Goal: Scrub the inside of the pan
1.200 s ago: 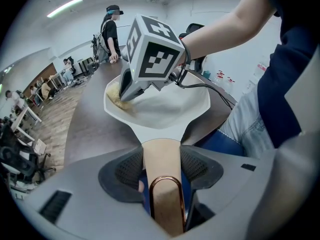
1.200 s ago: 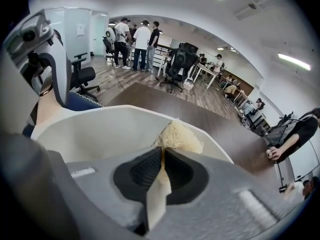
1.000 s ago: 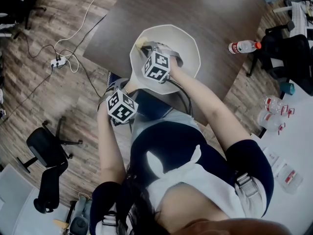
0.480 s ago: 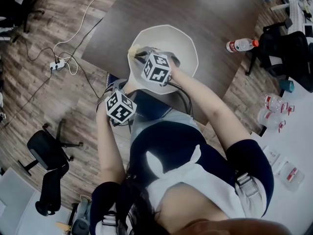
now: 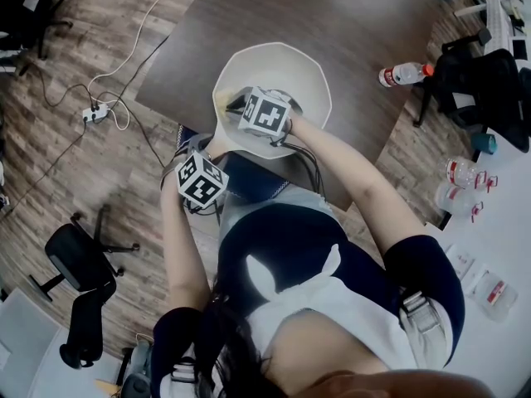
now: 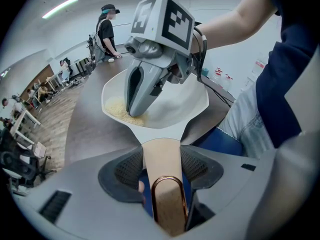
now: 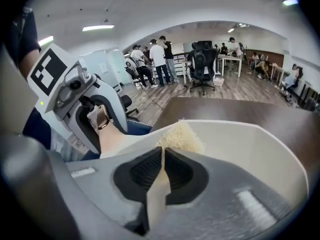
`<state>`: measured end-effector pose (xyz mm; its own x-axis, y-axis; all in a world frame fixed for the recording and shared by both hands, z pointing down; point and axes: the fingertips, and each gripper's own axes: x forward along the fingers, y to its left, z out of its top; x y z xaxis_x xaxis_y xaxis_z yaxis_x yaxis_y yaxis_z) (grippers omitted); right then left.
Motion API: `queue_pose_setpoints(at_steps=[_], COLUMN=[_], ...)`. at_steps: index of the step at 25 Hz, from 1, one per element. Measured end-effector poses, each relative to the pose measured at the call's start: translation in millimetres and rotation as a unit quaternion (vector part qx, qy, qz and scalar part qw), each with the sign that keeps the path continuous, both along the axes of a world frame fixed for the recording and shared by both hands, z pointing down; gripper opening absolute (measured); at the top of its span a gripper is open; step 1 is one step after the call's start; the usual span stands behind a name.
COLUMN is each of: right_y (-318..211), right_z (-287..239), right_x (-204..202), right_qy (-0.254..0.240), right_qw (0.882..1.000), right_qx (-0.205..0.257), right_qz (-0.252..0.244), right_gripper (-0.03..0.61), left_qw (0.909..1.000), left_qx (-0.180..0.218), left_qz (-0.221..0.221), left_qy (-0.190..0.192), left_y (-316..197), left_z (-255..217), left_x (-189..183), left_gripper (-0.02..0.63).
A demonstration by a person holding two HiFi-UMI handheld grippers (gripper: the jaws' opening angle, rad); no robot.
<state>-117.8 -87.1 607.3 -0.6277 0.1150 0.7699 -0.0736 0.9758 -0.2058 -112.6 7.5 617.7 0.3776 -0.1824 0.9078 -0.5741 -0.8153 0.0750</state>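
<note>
A white pan [image 5: 290,69] with an angular rim rests on the dark table [image 5: 357,23]. Its beige handle [image 6: 162,156], with a copper loop at the end, is clamped between the jaws of my left gripper [image 6: 161,173], which stands at the table's near edge [image 5: 214,149]. My right gripper [image 5: 235,99] reaches down into the pan, shut on a pale yellow scrub pad [image 7: 181,135]. The pad [image 6: 120,113] presses on the pan's inner wall [image 7: 250,151] at its left side, below the right gripper [image 6: 134,104].
A water bottle [image 5: 404,75] lies at the table's right edge. Black office chairs stand at the right [image 5: 489,81] and lower left [image 5: 79,251]. A power strip with cables [image 5: 95,108] lies on the wooden floor. A white bench with bottles [image 5: 465,189] is at the right.
The right gripper has slid the scrub pad along the pan's left inner wall toward the handle side. The left gripper keeps its hold on the handle.
</note>
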Motion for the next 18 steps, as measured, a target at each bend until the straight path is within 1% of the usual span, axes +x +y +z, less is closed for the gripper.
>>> queue_pose_setpoints(at_steps=[2, 5, 9, 13, 18], right_y=[9.1, 24.0, 36.8, 45.3, 59.1], right_z=[2.9, 6.4, 3.1, -0.6, 0.3], right_x=[4.1, 11.6, 16.2, 20.9, 33.1], right_qy=[0.01, 0.037, 0.047, 0.052, 0.072], right_qw=[0.999, 0.996, 0.991, 0.986, 0.978], right_qx=[-0.032, -0.072, -0.116, -0.15, -0.186], right_qz=[-0.014, -0.038, -0.043, -0.044, -0.056], right_gripper=[0.015, 0.015, 0.015, 0.015, 0.015], left_qw=[1.0, 1.0, 1.0, 0.9999, 0.9999], left_qx=[0.0, -0.001, -0.002, -0.004, -0.004], left_qz=[-0.001, -0.003, -0.005, -0.011, -0.016], left_qy=[0.0, 0.001, 0.002, 0.001, 0.001], left_y=[-0.1, 0.6, 1.9, 1.9, 2.5], left_z=[0.3, 0.4, 0.3, -0.5, 0.0], left_x=[-0.1, -1.1, -1.1, -0.4, -0.5], left_gripper=[0.227, 0.227, 0.227, 0.227, 0.227])
